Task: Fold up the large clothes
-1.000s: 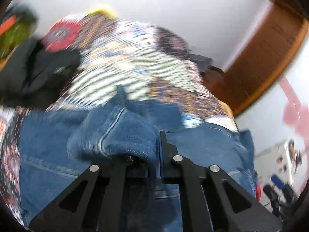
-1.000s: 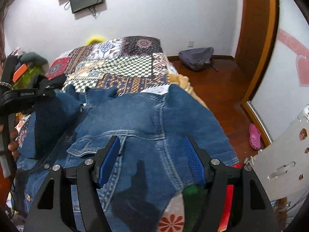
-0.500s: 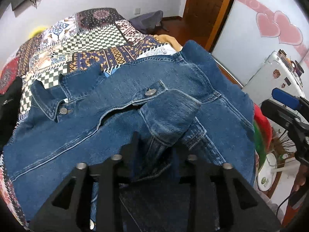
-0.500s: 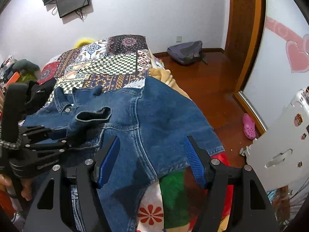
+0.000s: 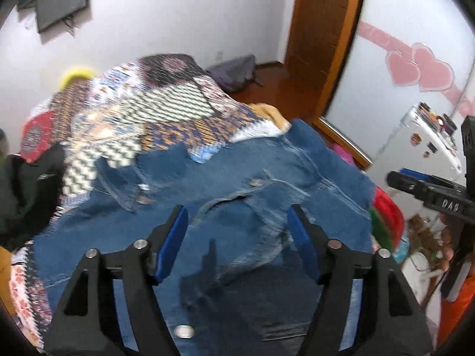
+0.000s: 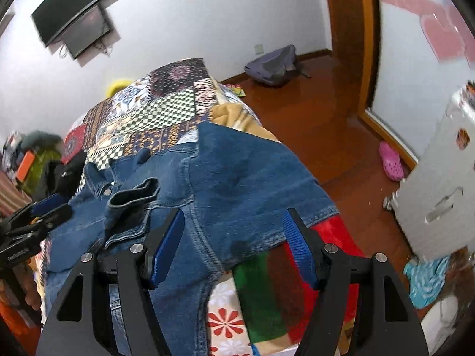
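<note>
Left tool [image 5: 237, 231] over denim jacket [image 5: 237, 184], blue pads apart, jaws just been opening, nothing gripped between them. Jacket spread on bed beneath and ahead of both tools, over patchwork quilt [image 5: 166, 106]. Folded sleeve cuff [image 6: 136, 195] lies on jacket front, just ahead-left of right tool [image 6: 233, 237]. Right tool jaws apart, empty, above jacket's near edge. Backpack [image 6: 273, 65] on floor far ahead.

My left gripper [image 5: 237, 234] is matte black, with blue ribbed pads [image 5: 175, 237] inside each finger and silver screws behind them. My right gripper [image 6: 233, 238] matches it: black triangular cut-out arms, blue pads [image 6: 297, 246], round silver screws [image 6: 329, 248].
</note>
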